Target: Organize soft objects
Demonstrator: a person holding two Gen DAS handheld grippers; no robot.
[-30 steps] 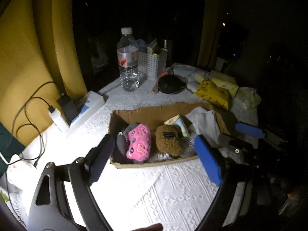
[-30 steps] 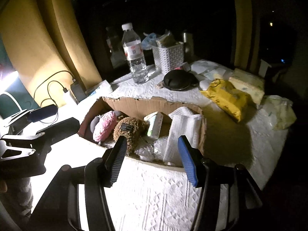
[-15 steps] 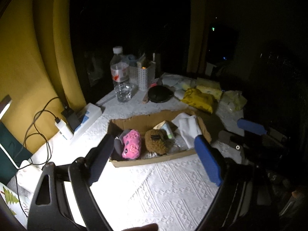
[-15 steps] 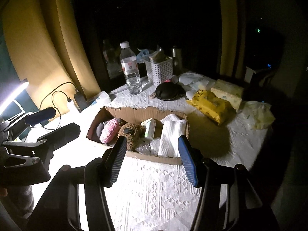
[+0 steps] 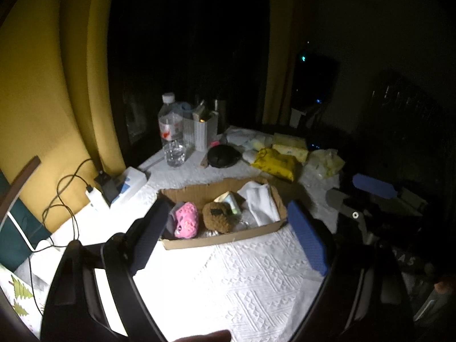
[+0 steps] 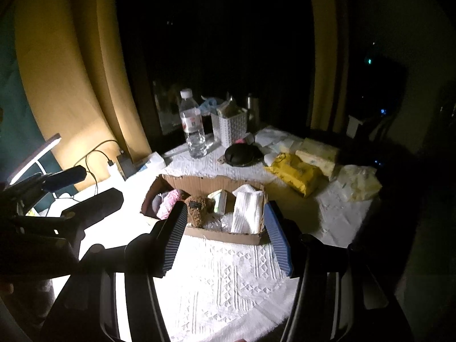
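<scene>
A shallow cardboard box point(image 5: 228, 238) point(image 6: 228, 236) sits mid-table. It holds a pink plush point(image 5: 186, 222) point(image 6: 171, 203), a brown fuzzy plush point(image 5: 218, 218) point(image 6: 198, 211), a folded white cloth point(image 5: 260, 203) point(image 6: 248, 211), a small carton and crinkled plastic. My left gripper point(image 5: 228, 233) is open and empty, held back above the table in front of the box. My right gripper point(image 6: 225, 236) is open and empty too, also short of the box. Each gripper shows at the edge of the other's view.
A white textured cloth point(image 5: 242, 279) covers the table. Behind the box stand a water bottle point(image 6: 193, 126), a white basket point(image 6: 230, 126), a black round case point(image 6: 239, 155), yellow packs point(image 6: 296, 171) and tissue packs. Chargers and cables point(image 5: 97, 196) lie at the left by the yellow curtain.
Both grippers have drawn back and up from the box, which now looks smaller and farther away. Both stayed open and empty. Nothing in the box moved.
</scene>
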